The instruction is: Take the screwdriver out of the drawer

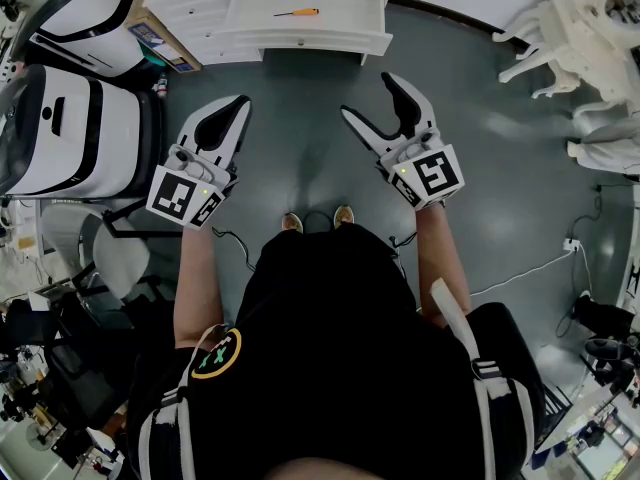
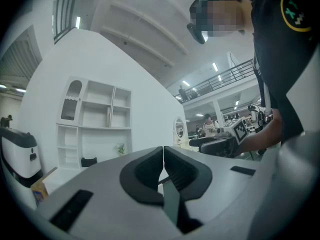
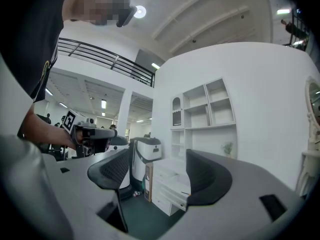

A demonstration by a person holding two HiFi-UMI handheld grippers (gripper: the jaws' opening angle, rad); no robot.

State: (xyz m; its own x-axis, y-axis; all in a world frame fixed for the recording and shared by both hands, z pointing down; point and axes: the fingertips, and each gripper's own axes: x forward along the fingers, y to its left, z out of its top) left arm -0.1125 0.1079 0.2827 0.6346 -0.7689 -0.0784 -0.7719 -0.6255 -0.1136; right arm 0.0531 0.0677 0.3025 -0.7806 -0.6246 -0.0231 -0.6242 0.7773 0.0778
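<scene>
In the head view, the screwdriver (image 1: 297, 12) lies inside the open drawer (image 1: 340, 40) of a white cabinet (image 1: 190, 13), on the far side of the floor, well apart from both tools. The left gripper (image 1: 240, 103) and the right gripper (image 1: 367, 94) hang nearer, side by side.

In the left gripper view, the left gripper (image 2: 163, 154) has its jaws pressed together, with nothing between them.

In the right gripper view, the right gripper (image 3: 159, 159) has its jaws spread and empty. The cabinet (image 3: 167, 184) stands far behind them.

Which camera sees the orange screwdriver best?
The head view: the screwdriver lies in the open drawer. The right gripper view shows that drawer far off, screwdriver too small to tell. The left gripper view misses it.
</scene>
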